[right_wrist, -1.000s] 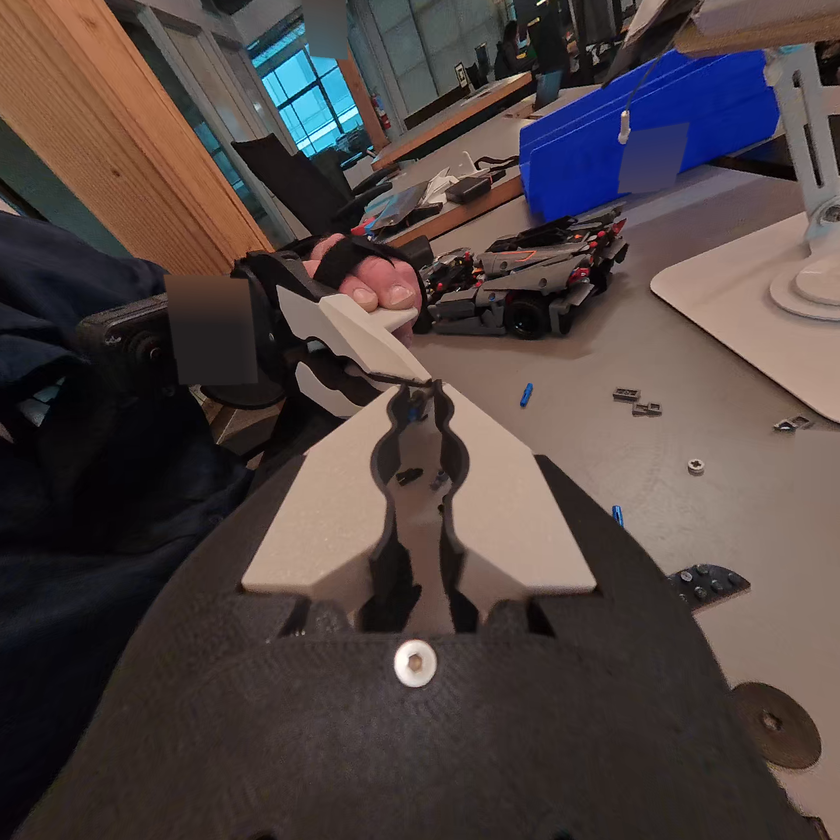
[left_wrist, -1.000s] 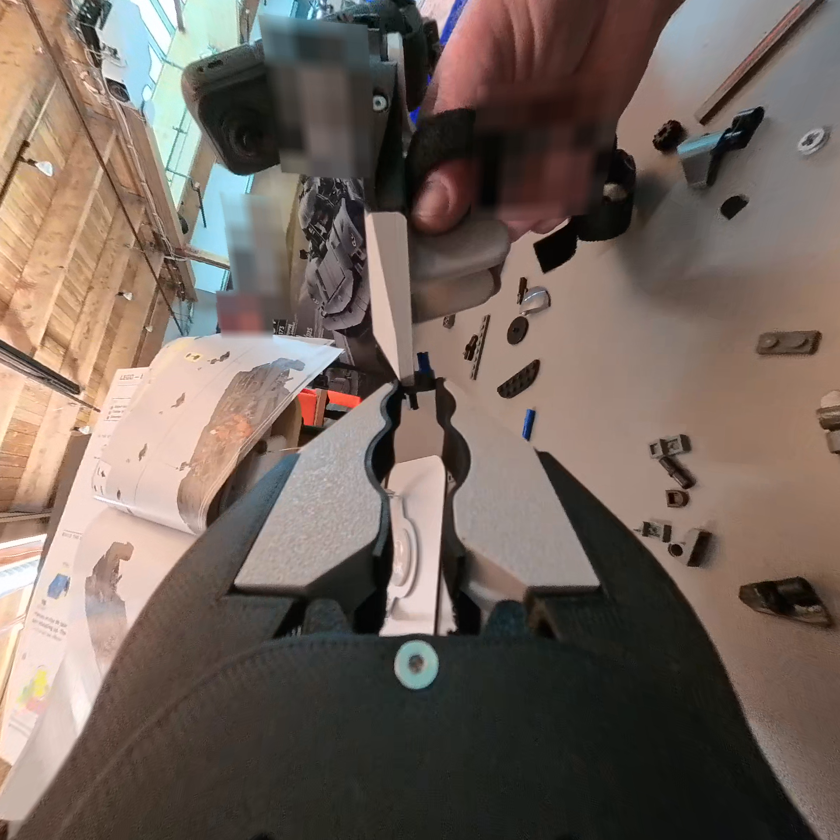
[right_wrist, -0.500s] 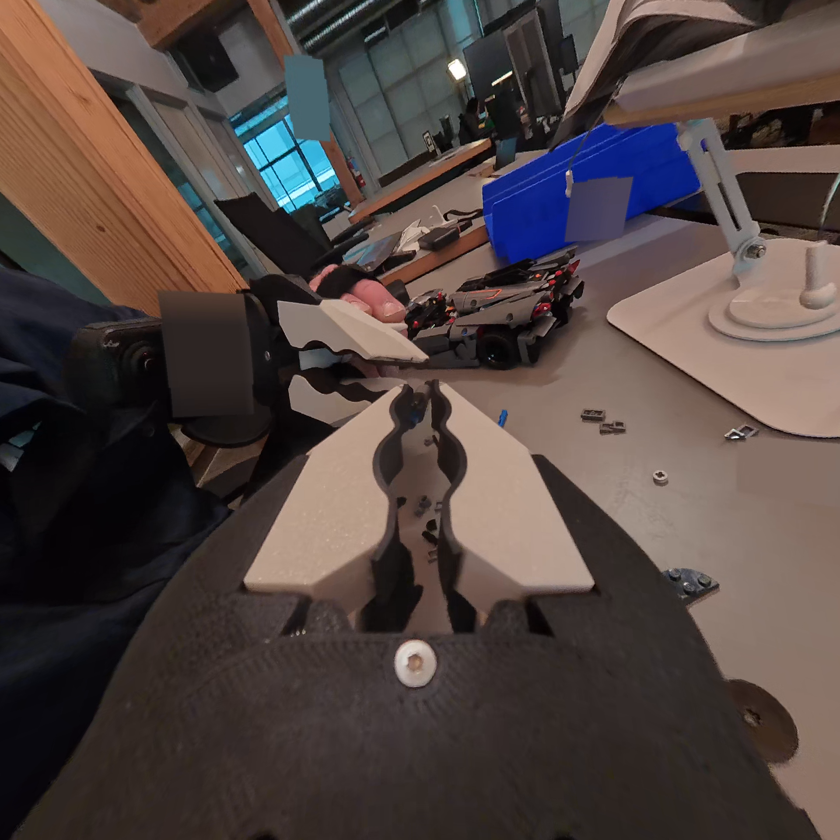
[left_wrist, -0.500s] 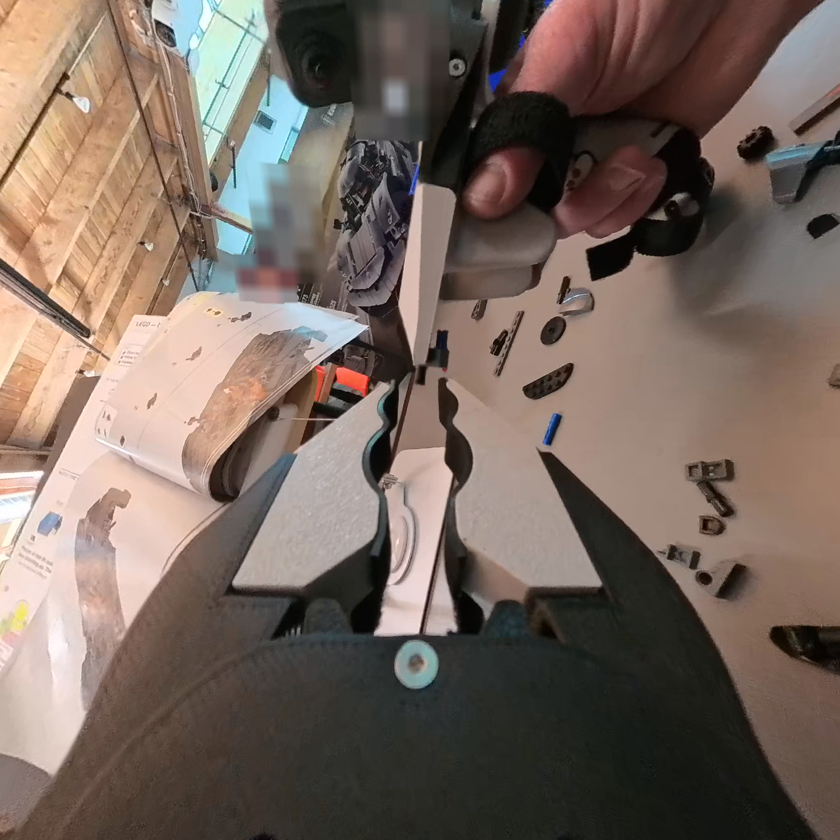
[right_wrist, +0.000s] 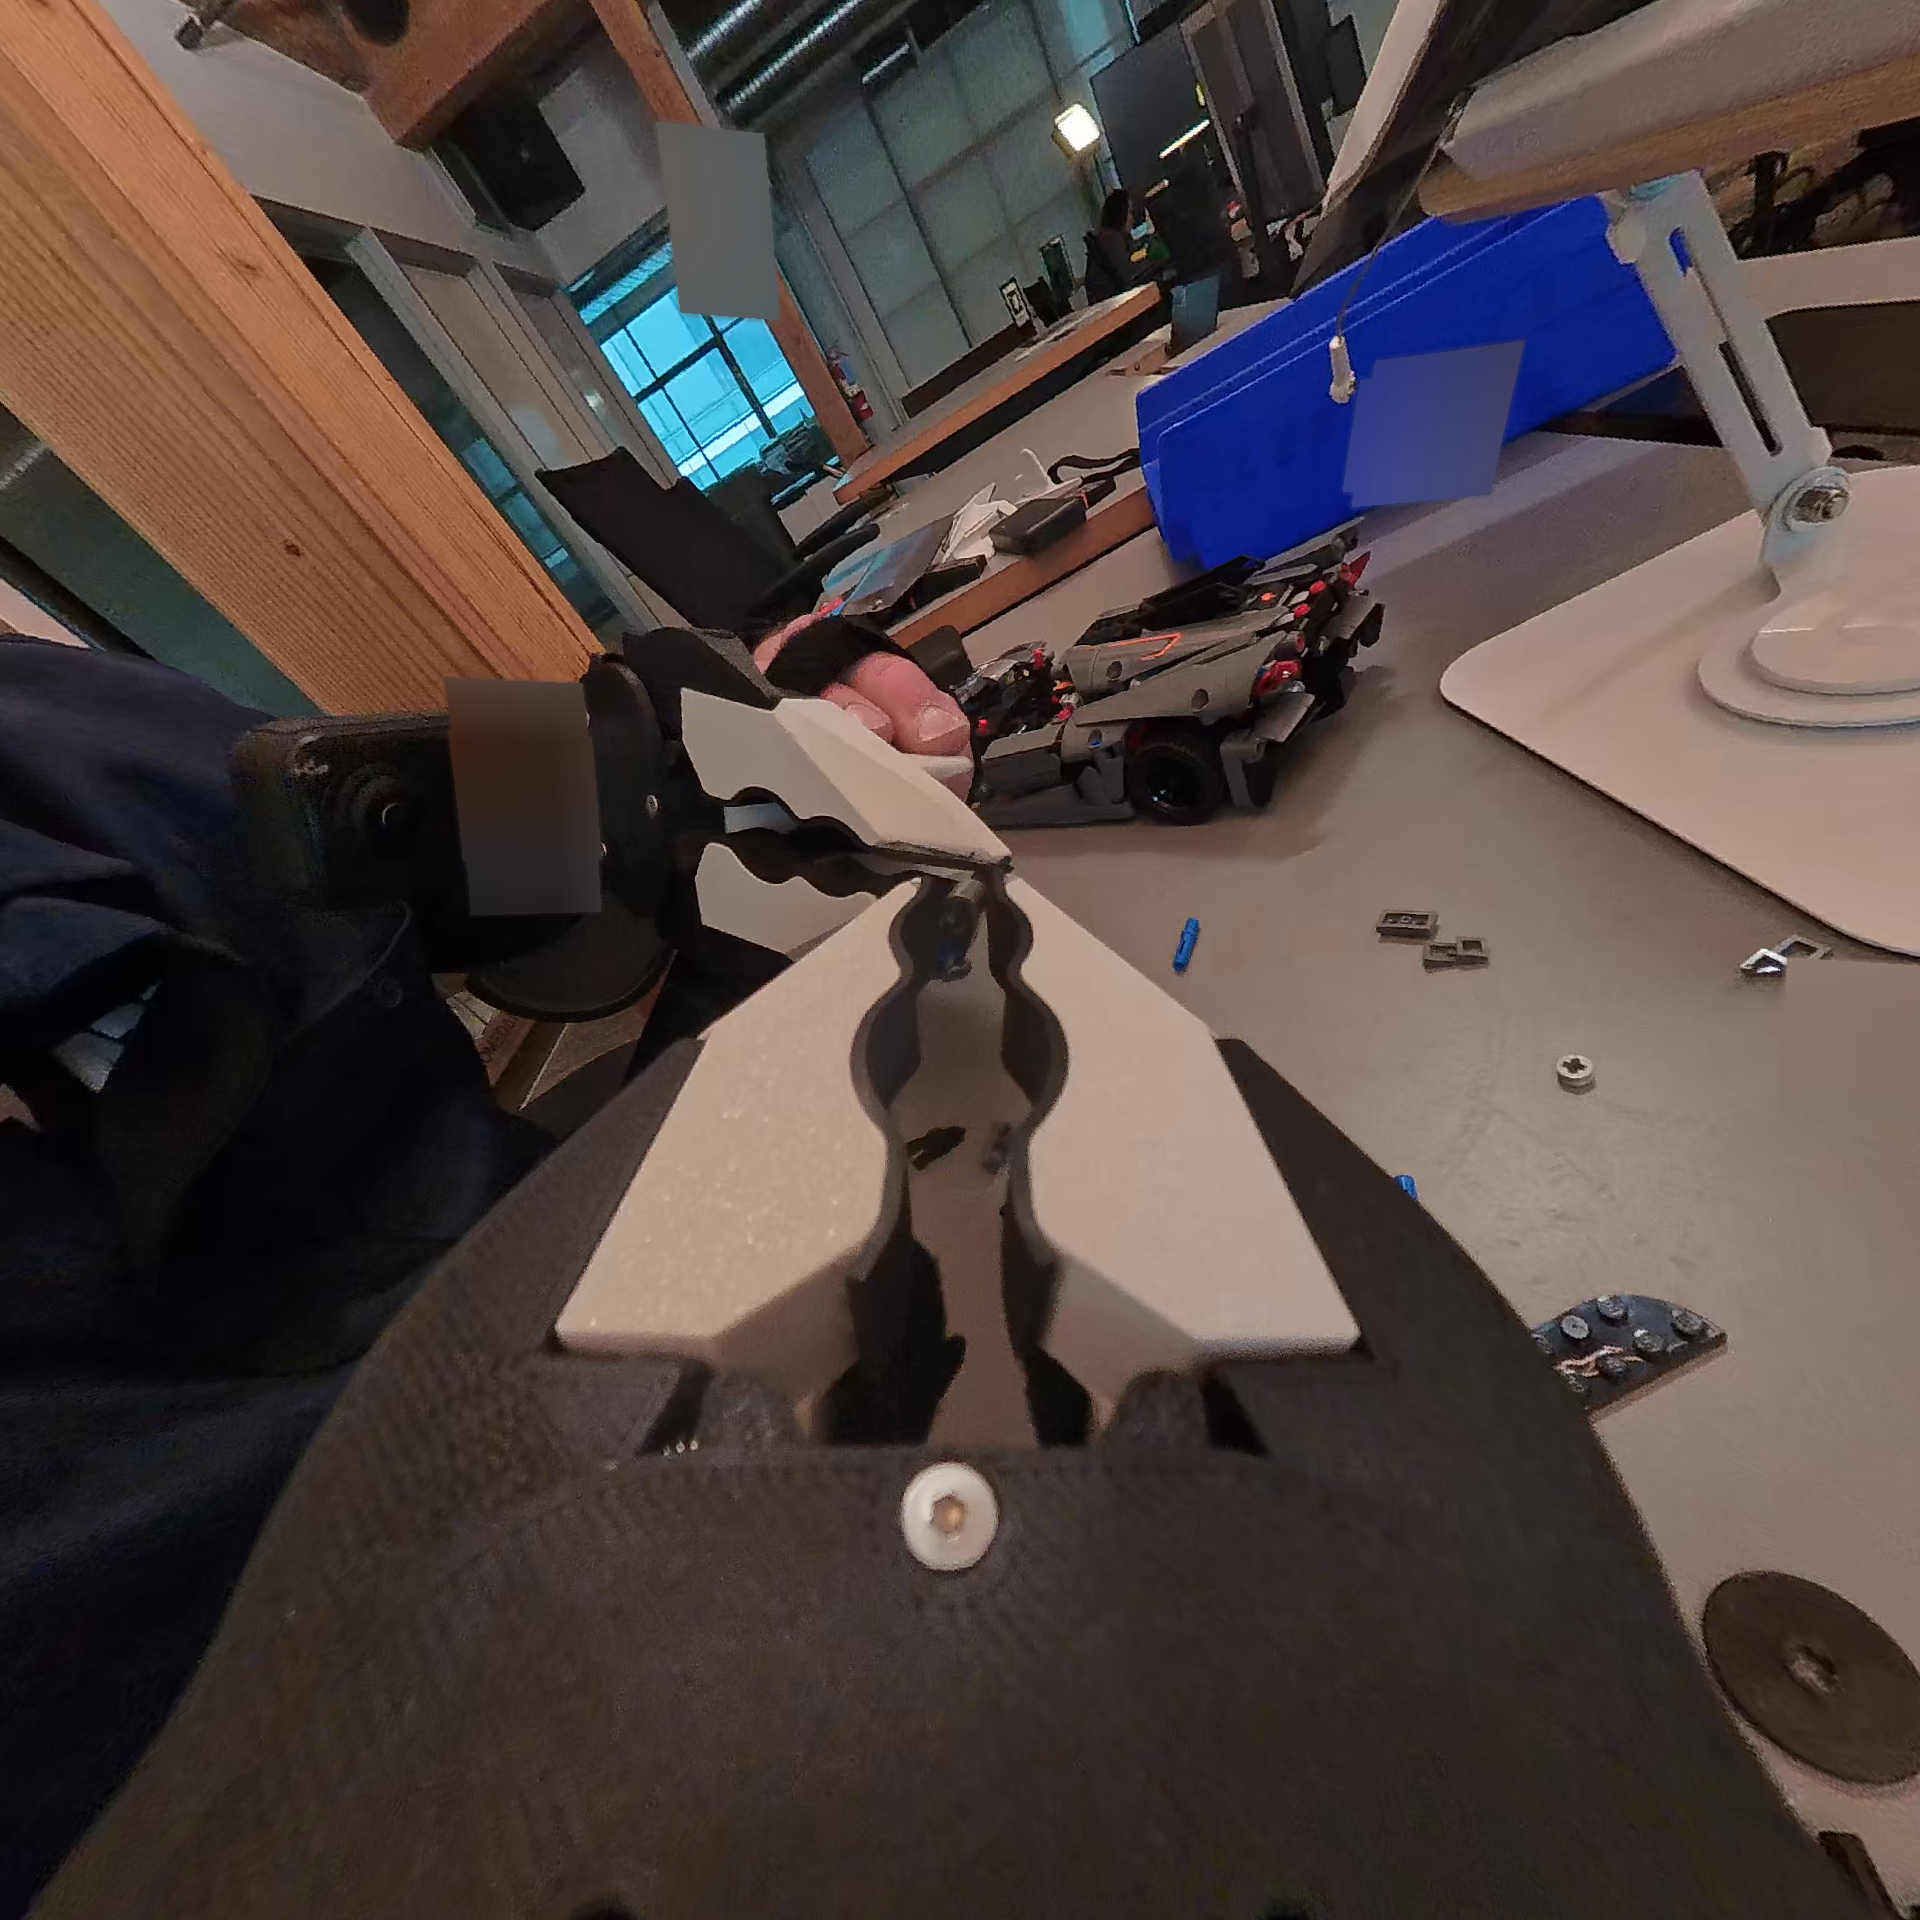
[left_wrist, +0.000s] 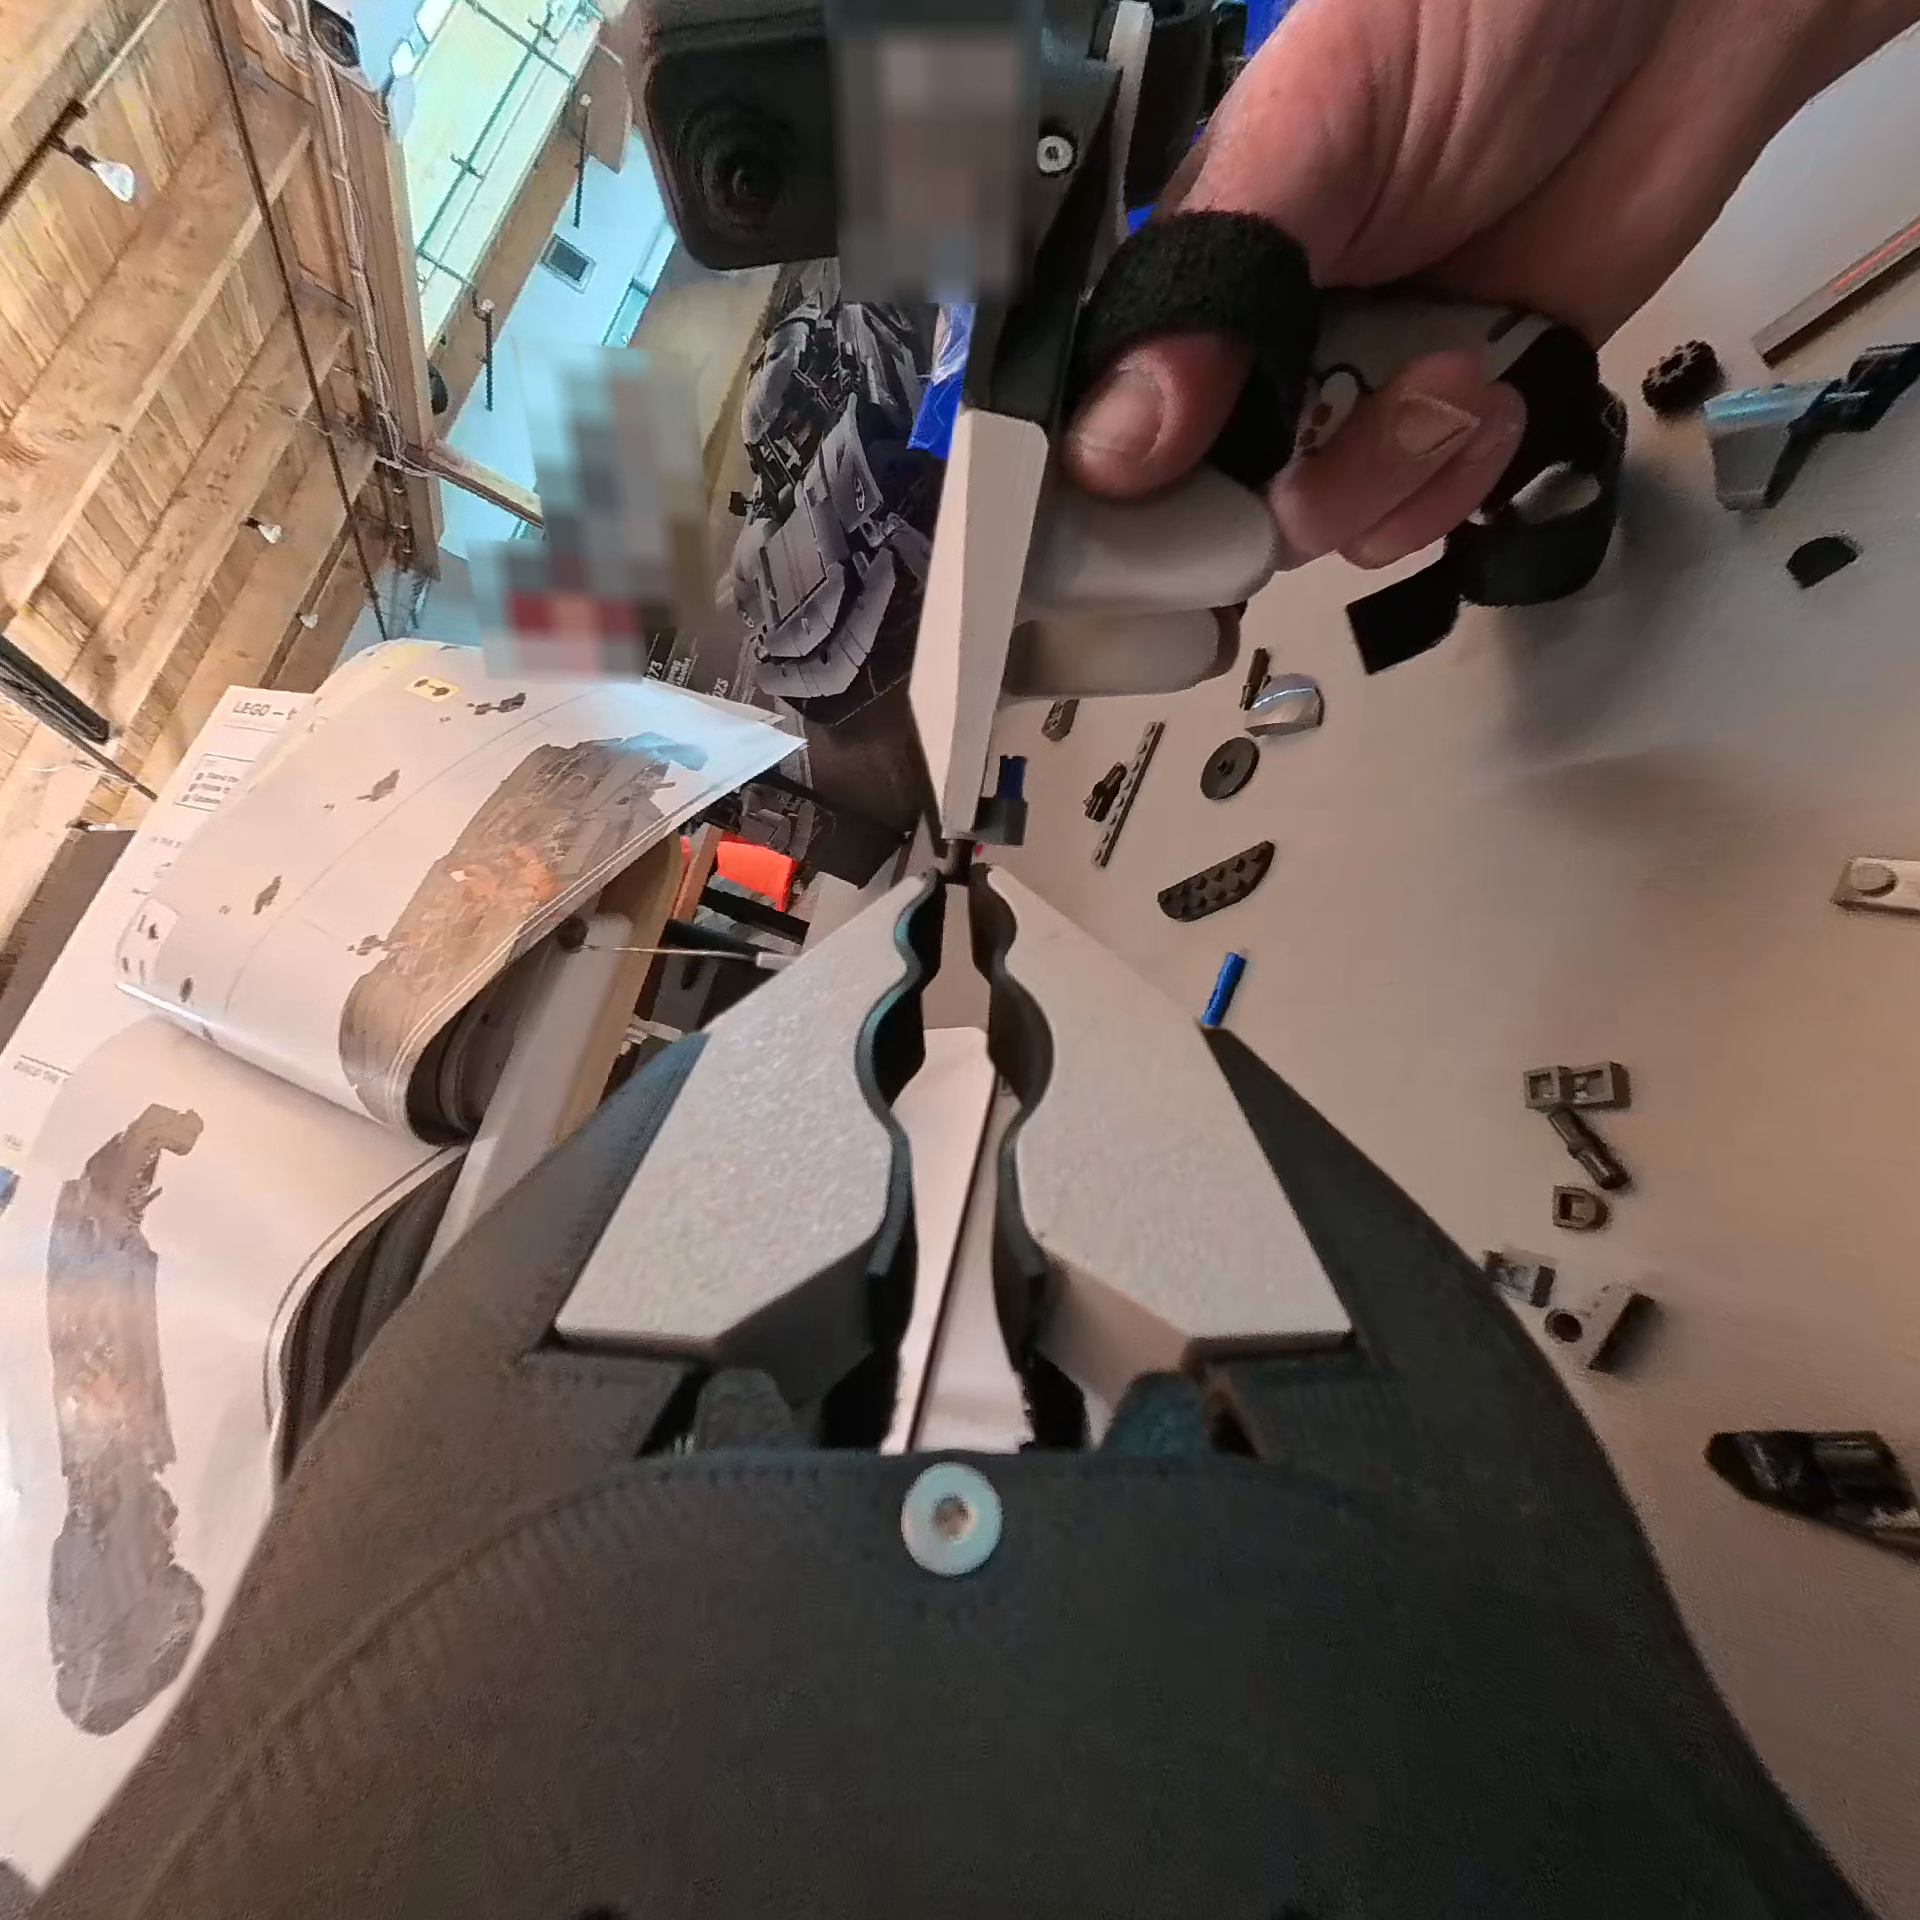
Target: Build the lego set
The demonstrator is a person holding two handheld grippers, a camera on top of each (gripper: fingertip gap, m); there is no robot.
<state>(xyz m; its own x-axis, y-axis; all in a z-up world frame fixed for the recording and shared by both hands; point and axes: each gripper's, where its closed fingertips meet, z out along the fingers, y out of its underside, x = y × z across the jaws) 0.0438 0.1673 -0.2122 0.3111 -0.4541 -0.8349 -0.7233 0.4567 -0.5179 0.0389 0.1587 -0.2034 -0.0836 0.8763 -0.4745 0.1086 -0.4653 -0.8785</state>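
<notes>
My left gripper (left_wrist: 956, 883) is shut on a tiny dark lego piece (left_wrist: 954, 860) at its tips. My right gripper (right_wrist: 961, 883) is shut on a small black piece with a blue pin (right_wrist: 952, 928), held above the grey table (right_wrist: 1455, 1091). The two grippers meet tip to tip. In the left wrist view the right gripper (left_wrist: 971, 826) comes down from above with the black-and-blue piece (left_wrist: 1008, 795) beside its tip. In the right wrist view the left gripper (right_wrist: 982, 857) comes in from the left. Whether the two pieces are joined is hidden.
A part-built grey lego car (right_wrist: 1174, 707) stands behind, before a blue bin (right_wrist: 1299, 447). A white stand base (right_wrist: 1662, 748) is at the right. An open instruction booklet (left_wrist: 416, 883) sits on the stand. Loose pieces lie about: a dark plate (left_wrist: 1216, 883), a blue pin (right_wrist: 1188, 943), a black disc (right_wrist: 1813, 1673). My left and right fingertips are right by each other. The black disc (right_wrist: 1813, 1673) is about equally far from each gripper, around 15 cm.
Both grippers stayed shut and tip to tip. In the left wrist view the right gripper swung more upright and shifted a little right. The right wrist view has tilted up from the table.
</notes>
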